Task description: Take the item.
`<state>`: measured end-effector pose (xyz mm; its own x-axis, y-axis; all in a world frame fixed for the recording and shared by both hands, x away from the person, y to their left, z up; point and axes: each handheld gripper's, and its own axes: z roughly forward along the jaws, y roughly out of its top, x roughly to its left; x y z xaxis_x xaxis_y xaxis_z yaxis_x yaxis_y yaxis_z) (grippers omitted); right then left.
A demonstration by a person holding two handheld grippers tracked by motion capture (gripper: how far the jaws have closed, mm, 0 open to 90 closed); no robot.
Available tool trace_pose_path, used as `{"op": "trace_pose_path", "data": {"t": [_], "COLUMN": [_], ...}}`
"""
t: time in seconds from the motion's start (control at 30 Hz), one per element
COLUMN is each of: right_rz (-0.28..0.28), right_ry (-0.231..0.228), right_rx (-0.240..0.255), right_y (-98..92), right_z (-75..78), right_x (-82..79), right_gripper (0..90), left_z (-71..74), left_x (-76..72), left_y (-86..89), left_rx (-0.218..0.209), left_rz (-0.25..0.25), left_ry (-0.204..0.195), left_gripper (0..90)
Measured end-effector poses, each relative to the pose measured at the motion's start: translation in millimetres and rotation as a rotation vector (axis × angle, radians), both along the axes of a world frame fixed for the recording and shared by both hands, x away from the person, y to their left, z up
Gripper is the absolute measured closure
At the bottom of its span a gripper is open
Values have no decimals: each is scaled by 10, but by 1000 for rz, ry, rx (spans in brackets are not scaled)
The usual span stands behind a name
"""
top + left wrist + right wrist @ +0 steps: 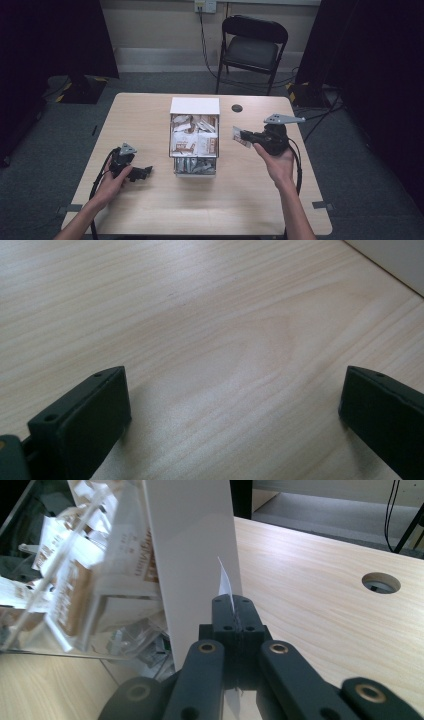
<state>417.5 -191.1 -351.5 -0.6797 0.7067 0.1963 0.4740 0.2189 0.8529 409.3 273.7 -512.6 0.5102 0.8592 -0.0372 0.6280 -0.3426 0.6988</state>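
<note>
Two forearms come in from the bottom of the high view, each hand holding a tool over the pale wooden table [150, 210]. On the person's left, the left tool [145, 172] sits low near the table's left part, well apart from the box, and its jaws stand spread wide with bare wood grain between them in the left gripper view. On the right, the right tool [246, 136] is held up beside the box, jaws pressed together on a thin white packet [224, 582], which stands edge-on between them in the right gripper view. At the table's middle sits a clear-walled box [195, 137] with a white top panel, holding many white-and-brown sachets [192, 140]. Beyond it are a round cable hole [237, 108] and, on the floor, a dark folding chair [252, 47].
</note>
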Motion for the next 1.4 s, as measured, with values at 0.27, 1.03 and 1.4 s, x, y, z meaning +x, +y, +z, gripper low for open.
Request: {"op": "trace_pose_path", "data": {"t": [0.27, 1.03, 1.4], "right_rz": [3, 12, 30], "right_ry": [6, 143, 194], "right_rx": [3, -86, -106], "right_y": [21, 199, 241], "right_z": [-147, -818, -1082], "right_x": [51, 248, 299], "right_gripper": [900, 900, 900], "left_z": [0, 0, 0], "left_x": [0, 0, 0], "left_y": [0, 0, 0], "left_rx": [0, 0, 0], "left_rz": [0, 0, 0], "left_ry": [0, 1, 0], "left_gripper": [0, 0, 0]}}
